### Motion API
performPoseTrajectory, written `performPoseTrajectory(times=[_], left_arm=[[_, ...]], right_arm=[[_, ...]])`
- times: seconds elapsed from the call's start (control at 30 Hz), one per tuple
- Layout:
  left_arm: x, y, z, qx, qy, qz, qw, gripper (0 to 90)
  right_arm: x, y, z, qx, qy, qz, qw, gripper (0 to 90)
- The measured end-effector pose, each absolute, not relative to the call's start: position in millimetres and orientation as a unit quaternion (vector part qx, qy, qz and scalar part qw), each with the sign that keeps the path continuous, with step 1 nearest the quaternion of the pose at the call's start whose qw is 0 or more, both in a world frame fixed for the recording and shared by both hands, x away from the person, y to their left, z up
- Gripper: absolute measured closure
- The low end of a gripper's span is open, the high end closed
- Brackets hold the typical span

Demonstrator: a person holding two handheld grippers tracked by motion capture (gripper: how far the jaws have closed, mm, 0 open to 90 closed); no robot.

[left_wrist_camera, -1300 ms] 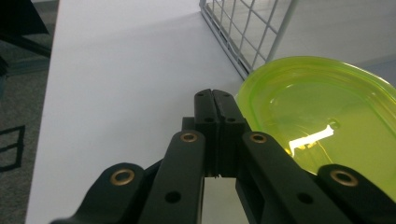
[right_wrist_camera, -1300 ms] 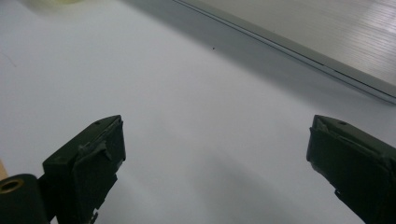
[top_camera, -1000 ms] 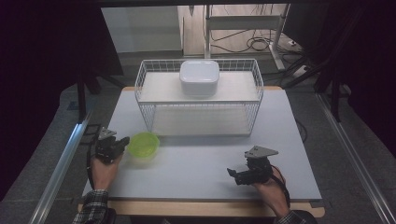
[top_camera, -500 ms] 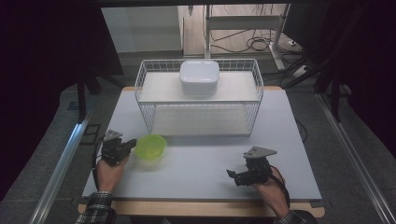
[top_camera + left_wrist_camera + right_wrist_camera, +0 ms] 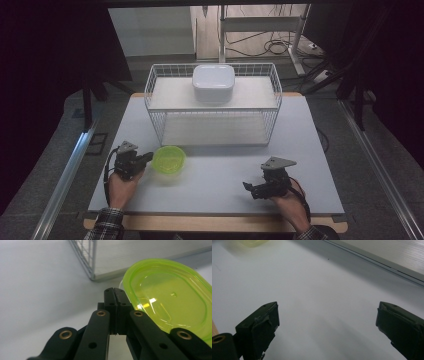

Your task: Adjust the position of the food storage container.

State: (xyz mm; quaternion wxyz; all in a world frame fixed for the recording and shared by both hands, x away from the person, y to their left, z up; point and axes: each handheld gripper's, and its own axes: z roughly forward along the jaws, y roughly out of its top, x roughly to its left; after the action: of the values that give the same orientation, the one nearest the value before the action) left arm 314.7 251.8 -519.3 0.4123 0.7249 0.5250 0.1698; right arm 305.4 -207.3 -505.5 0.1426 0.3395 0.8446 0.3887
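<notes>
A translucent green bowl (image 5: 169, 160) (image 5: 170, 297) sits on the grey table (image 5: 215, 170) in front of the wire rack. My left gripper (image 5: 148, 157) (image 5: 114, 291) is shut, its jaws pressed together with nothing between them. Its tip rests against the bowl's left rim. My right gripper (image 5: 251, 190) (image 5: 327, 312) lies low over the table at the front right. It is open, with bare tabletop between its jaws, and it points left toward the bowl. A pale yellow-green edge of the bowl (image 5: 253, 242) shows at the top of the right gripper view.
A white wire rack (image 5: 156, 100) (image 5: 86, 257) stands at the back of the table, with a white lidded container (image 5: 214, 82) on its upper shelf. The table's wooden front edge (image 5: 215, 223) runs beneath both hands. Cables and a metal frame lie on the floor behind.
My left gripper has moved right, and the green bowl has slid right along with it. The right gripper has stayed put.
</notes>
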Motion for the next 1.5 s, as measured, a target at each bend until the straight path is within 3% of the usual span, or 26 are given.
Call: performPoseTrajectory(times=[0.63,1.17,1.5], left_arm=[[311.2,203.4,-521.2,0.769,0.474,0.133,0.409,89.9],[313.1,207.9,-528.8,0.77,0.484,0.115,0.399,87.6],[314.2,196.7,-534.9,0.805,0.452,0.11,0.367,87.7]], right_arm=[[305.4,-205.8,-507.0,0.337,0.848,0.384,0.141,5.1],[305.3,-204.2,-508.2,0.334,0.852,0.379,0.139,5.2],[305.0,-202.9,-508.9,0.332,0.854,0.377,0.138,5.3]])
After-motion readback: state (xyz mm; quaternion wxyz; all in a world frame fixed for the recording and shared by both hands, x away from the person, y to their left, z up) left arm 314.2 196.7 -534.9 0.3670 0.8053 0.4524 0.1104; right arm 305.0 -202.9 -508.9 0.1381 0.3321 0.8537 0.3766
